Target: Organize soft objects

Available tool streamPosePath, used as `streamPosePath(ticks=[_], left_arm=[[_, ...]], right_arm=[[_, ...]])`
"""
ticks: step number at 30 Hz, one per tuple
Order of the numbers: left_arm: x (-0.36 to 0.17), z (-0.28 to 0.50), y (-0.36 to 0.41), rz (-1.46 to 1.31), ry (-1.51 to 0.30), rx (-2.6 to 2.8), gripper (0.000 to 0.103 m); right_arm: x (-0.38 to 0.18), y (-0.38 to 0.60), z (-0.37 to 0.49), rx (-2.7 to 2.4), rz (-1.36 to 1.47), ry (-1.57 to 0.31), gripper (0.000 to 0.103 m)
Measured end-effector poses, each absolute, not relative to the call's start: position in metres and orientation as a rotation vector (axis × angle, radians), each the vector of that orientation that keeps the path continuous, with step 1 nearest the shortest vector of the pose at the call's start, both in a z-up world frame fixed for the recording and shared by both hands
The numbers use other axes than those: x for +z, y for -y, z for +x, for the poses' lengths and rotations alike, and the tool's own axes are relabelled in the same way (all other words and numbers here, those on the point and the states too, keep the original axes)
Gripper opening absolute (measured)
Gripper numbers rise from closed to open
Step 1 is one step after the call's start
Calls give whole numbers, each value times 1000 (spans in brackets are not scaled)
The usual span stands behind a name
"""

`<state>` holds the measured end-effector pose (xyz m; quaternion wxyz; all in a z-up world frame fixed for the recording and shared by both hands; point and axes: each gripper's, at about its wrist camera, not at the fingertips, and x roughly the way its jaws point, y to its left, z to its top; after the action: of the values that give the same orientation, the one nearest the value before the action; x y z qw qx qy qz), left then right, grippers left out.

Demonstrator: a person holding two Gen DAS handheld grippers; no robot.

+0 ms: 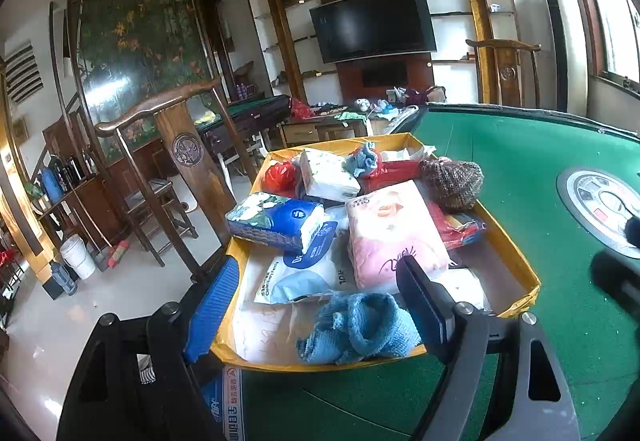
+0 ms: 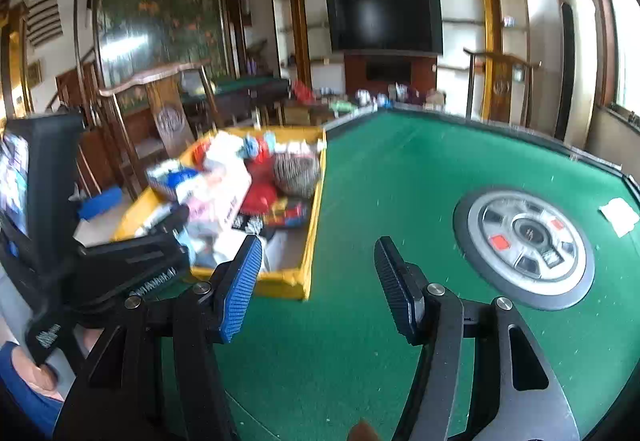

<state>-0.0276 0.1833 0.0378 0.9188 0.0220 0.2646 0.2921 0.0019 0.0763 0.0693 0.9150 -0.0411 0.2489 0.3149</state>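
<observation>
Both my grippers are empty. The left gripper (image 1: pixel 320 305) has its jaws spread wide, hanging over the near edge of the yellow box (image 1: pixel 516 245), nothing between the pads. The right gripper (image 2: pixel 316 281) stands about half spread over bare green felt (image 2: pixel 400 169), also holding nothing.

The soft things are all piled in the box at the table's left corner: a blue knit cloth (image 1: pixel 360 329) at the near edge, a pink tissue pack (image 1: pixel 392 233) behind it, a blue tissue pack (image 1: pixel 276 221) to its left, a brown knit hat (image 1: pixel 452 181) at the far right, red bags further back.

Key relation: the blue knit cloth lies directly ahead of and below the left jaws, bunched, its length running crosswise to my pointing line. From the right gripper the box (image 2: pixel 304 273) sits off to the left, apart. Judgement: the left hand is the nearer one; a short dip forward and down should straddle the cloth.
</observation>
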Motion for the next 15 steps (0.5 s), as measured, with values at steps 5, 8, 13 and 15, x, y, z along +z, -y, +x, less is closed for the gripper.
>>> streamPosePath(ticks=[5,8,13,15], left_arm=[[39,-28,-182,45,-536,592,81],[41,-28,-167,100,-526,578,81],[45,-28,-145,138,-519,504,81],[46,-25,-141,121,-536,458,81]], right_arm=[[68,-73,8,636,-70,-539,60],[69,-67,13,610,-51,-539,60],[72,-52,20,559,-2,-548,60],[74,-43,22,537,22,-543,60]])
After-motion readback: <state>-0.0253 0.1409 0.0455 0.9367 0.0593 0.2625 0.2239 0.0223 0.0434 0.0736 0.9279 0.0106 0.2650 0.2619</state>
